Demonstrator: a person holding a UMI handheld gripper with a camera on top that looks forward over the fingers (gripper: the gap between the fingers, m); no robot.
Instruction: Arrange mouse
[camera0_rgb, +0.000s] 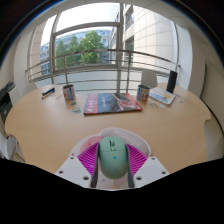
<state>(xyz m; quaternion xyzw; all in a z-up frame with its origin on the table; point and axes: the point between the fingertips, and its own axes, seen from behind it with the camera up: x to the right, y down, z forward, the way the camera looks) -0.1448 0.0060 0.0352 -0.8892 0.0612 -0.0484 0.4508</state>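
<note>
A pale green computer mouse (112, 158) sits between my two fingers, its scroll wheel facing away from me. The pink pads (88, 157) press on both its sides, so my gripper (112, 162) is shut on it. It is held above the light wooden table (60, 125), near the table's front edge.
Beyond the fingers lie a pink-and-grey book or mat (111, 102), a patterned cup (69, 93) to its left, another cup (143, 92) and a yellow-blue book (161, 96) to its right. A dark object (47, 92) lies far left. Windows stand behind.
</note>
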